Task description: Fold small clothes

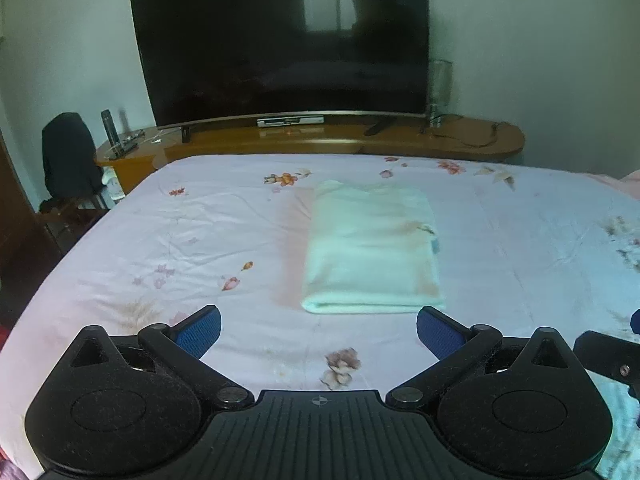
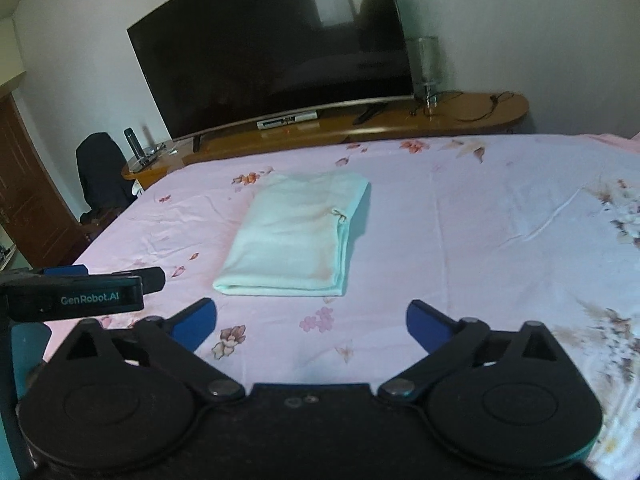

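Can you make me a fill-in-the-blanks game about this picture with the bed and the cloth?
1. The pale green cloth lies ____ into a neat rectangle on the bed sheet.
2. The sheet is pink with a pattern of ____.
3. Both the left gripper and the right gripper have their jaws ____, holding nothing.
4. Behind the bed a big dark ____ stands on the wooden cabinet.

Missing words: folded; flowers; open; television

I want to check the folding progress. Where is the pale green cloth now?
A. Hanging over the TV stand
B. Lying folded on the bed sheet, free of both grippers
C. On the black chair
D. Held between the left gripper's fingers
B: the pale green cloth lies folded flat on the floral bed sheet, with the left gripper and right gripper both open and empty.
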### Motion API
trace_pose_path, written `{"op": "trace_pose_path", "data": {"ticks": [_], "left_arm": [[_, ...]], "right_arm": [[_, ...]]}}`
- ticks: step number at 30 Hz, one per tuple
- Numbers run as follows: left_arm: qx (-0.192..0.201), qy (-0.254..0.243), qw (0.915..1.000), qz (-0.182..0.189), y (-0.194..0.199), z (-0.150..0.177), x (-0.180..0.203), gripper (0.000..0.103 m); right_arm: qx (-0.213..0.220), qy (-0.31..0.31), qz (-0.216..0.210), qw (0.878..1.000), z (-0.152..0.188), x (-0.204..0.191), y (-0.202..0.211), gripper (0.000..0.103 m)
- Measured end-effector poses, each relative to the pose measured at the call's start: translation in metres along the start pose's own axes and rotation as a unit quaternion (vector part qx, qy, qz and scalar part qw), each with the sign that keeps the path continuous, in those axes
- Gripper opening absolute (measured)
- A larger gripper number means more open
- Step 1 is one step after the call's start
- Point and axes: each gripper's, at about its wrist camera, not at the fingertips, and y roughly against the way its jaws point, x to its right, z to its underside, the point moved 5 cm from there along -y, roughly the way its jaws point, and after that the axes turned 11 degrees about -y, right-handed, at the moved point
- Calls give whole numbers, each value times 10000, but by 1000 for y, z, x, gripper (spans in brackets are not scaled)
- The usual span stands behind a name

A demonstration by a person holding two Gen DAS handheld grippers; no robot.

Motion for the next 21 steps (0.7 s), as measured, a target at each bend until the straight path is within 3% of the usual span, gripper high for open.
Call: {"op": "trace_pose_path", "data": {"ticks": [6,10,21], "left_arm": [[41,166,9996,220,31,8,1,103],[197,297,9993,94,45,14,-2,103],[161,363,9991,167,55,25,4,103]], "right_arm": [[110,-41,320,9994,0,-3,32,103],[335,104,466,9983,3,-12,47,103],[569,14,507,9971,6,-11,56,103]]}}
